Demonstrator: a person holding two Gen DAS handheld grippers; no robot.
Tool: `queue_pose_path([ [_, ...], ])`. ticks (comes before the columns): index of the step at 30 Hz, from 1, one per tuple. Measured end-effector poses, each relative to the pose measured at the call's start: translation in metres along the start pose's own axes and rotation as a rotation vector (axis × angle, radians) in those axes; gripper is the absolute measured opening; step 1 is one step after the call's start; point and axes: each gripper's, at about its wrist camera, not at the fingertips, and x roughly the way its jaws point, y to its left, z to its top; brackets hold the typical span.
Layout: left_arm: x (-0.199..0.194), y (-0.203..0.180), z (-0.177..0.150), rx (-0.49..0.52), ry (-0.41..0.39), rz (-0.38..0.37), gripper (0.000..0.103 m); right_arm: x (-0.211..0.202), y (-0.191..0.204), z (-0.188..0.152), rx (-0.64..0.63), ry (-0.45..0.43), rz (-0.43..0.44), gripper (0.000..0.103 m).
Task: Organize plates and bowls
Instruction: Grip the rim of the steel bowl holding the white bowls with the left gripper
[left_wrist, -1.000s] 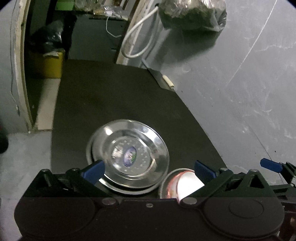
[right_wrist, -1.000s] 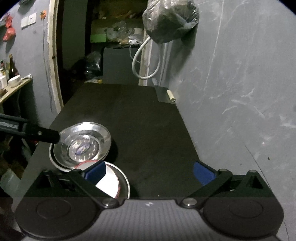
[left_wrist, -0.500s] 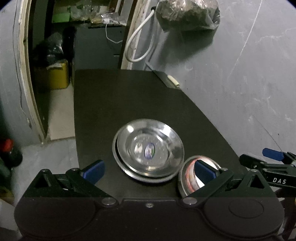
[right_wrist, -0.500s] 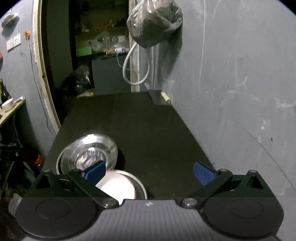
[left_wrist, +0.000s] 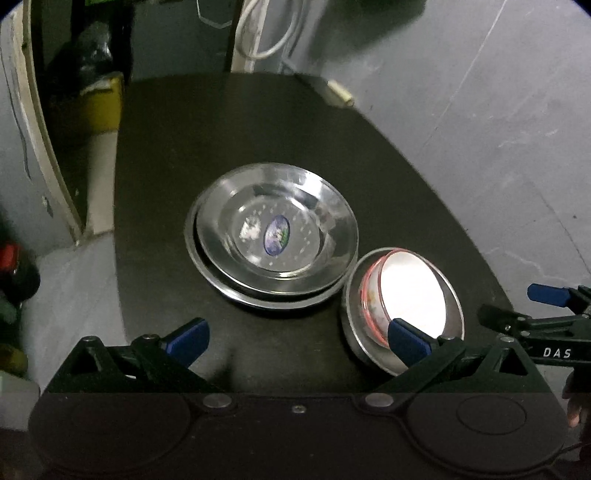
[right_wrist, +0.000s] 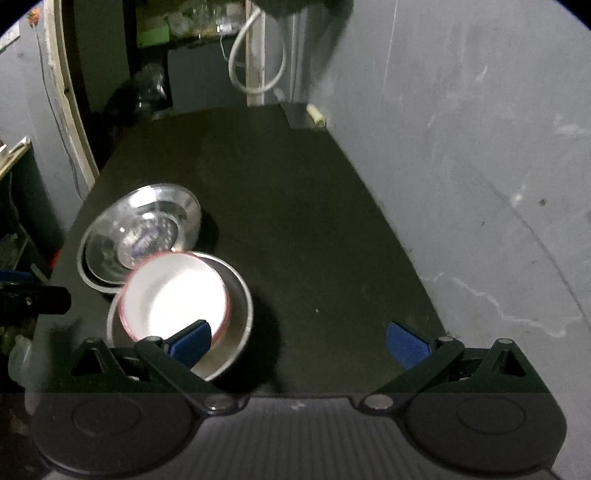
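Two stacked steel plates (left_wrist: 273, 236) lie on the black table (left_wrist: 258, 129); the top one has a blue oval sticker. To their right a white bowl with a red rim (left_wrist: 410, 291) sits tilted inside a steel bowl (left_wrist: 376, 350). My left gripper (left_wrist: 295, 338) is open and empty, above the table's near edge. My right gripper (right_wrist: 299, 341) is open and empty; it also shows in the left wrist view (left_wrist: 546, 295). In the right wrist view the plates (right_wrist: 140, 232) and the white bowl (right_wrist: 173, 295) lie to the left.
A grey wall (right_wrist: 461, 147) runs along the table's right side. A white hose loop (right_wrist: 255, 55) hangs at the far end. A small pale object (left_wrist: 341, 96) lies at the far right edge. A yellow bin (left_wrist: 98, 107) and bottles (left_wrist: 14, 266) stand on the floor to the left.
Both grippers have pulled back and risen, so the plates and bowls show more fully. The dishes have not moved. Both grippers stay open.
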Motion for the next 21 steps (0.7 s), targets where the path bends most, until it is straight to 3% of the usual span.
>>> queue_pose_path([
  [6, 0.039, -0.012, 0.012, -0.050, 0.129, 0.102, 0.102, 0.039, -0.016, 0.012, -0.045, 0.090, 0.065, 0.103],
  [12, 0.047, -0.016, 0.010, -0.083, 0.189, 0.181, 0.102, 0.060, -0.019, 0.016, -0.090, 0.137, 0.173, 0.102],
  [19, 0.054, -0.024, 0.005, -0.051, 0.218, 0.169, 0.093, 0.067, -0.018, 0.016, -0.107, 0.176, 0.236, 0.091],
  [21, 0.054, -0.026, 0.005, -0.042, 0.213, 0.149, 0.086, 0.068, -0.018, 0.016, -0.102, 0.177, 0.244, 0.087],
])
